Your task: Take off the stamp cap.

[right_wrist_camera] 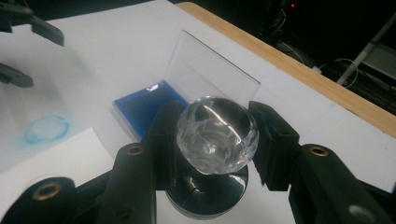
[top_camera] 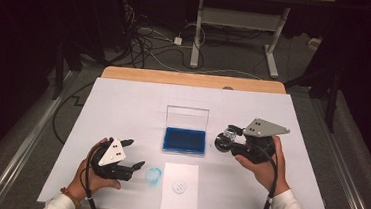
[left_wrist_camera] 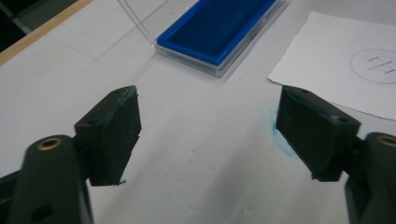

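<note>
Right hand-held gripper [right_wrist_camera: 217, 140] clamping a clear round-knobbed stamp with dark base [right_wrist_camera: 215, 135], beside open blue ink pad [top_camera: 184, 140], left hand-held gripper [left_wrist_camera: 208, 126] spread wide over white-covered bench [top_camera: 123, 99].

The left gripper [left_wrist_camera: 208, 135] hangs low over the white table cover [left_wrist_camera: 70, 79], its 2 black jaws spread wide apart with nothing between them. Ahead lies an open blue ink pad [left_wrist_camera: 217, 28]; a stamped paper sheet [left_wrist_camera: 336, 65] sits beside it.
</note>
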A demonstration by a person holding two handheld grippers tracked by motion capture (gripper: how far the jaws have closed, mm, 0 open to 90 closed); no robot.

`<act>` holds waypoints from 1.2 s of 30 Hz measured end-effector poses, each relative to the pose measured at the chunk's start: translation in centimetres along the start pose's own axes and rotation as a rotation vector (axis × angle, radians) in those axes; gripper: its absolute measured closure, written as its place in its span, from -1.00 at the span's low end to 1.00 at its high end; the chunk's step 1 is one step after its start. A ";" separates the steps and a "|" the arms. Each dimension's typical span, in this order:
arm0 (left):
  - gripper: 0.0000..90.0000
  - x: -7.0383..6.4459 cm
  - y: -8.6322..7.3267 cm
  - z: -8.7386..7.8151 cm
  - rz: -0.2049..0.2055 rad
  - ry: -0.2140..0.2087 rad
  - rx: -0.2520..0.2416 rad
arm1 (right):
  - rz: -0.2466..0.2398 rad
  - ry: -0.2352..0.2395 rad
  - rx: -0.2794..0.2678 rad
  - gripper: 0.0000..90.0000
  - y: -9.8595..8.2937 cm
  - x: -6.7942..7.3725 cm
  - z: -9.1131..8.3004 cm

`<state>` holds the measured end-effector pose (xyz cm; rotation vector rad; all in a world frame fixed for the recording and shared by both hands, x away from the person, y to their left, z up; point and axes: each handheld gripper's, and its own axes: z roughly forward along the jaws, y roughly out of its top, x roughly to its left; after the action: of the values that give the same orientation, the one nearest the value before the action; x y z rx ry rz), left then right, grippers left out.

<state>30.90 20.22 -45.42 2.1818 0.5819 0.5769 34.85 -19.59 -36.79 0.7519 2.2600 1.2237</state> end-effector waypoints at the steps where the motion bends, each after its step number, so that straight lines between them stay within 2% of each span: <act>1: -0.55 -0.3 0.5 0.4 0.001 -0.011 -0.004 | -0.003 0.006 -0.003 0.27 0.1 0.3 0.1; 8: -0.54 -1.5 2.2 1.6 0.010 -0.051 -0.046 | -0.006 0.064 -0.020 0.27 0.5 2.1 0.9; 10: -0.54 -2.0 2.8 2.0 0.017 -0.064 -0.055 | -0.012 0.093 -0.031 0.27 0.7 3.2 1.5; 11: -0.54 -2.5 3.5 2.4 0.025 -0.088 -0.065 | -0.014 0.097 -0.034 0.27 0.8 3.6 1.6; 15: -0.54 -3.6 4.5 3.1 0.036 -0.137 -0.087 | -0.006 0.148 -0.056 0.27 1.0 5.1 2.3; 16: -0.54 -3.6 4.5 3.1 0.036 -0.137 -0.087 | -0.008 0.165 -0.061 0.27 1.0 5.4 2.4; 19: -0.54 -4.5 5.4 3.7 0.038 -0.187 -0.108 | -0.006 0.197 -0.075 0.27 1.2 6.4 2.7; 22: -0.54 -5.0 5.7 3.9 0.045 -0.203 -0.117 | -0.010 0.214 -0.081 0.27 1.2 7.0 2.8; 23: -0.54 -5.3 6.0 4.2 0.046 -0.213 -0.127 | -0.008 0.234 -0.086 0.27 1.2 7.5 2.9; 28: -0.53 -5.7 6.4 4.6 0.039 -0.222 -0.136 | -0.009 0.248 -0.100 0.27 1.2 8.3 3.1; 29: -0.53 -5.7 6.5 4.9 0.029 -0.241 -0.135 | -0.006 0.252 -0.103 0.27 1.2 8.4 3.1; 30: -0.53 -5.8 6.6 5.0 0.031 -0.241 -0.135 | -0.007 0.252 -0.105 0.27 1.2 8.5 3.1; 36: -0.36 -6.0 6.7 5.5 0.034 -0.250 -0.117 | -0.009 0.268 -0.113 0.27 1.1 8.8 3.2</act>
<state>30.77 9.70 -44.67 2.1140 0.3692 0.3397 30.59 -11.40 -38.63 0.5632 2.3747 1.5113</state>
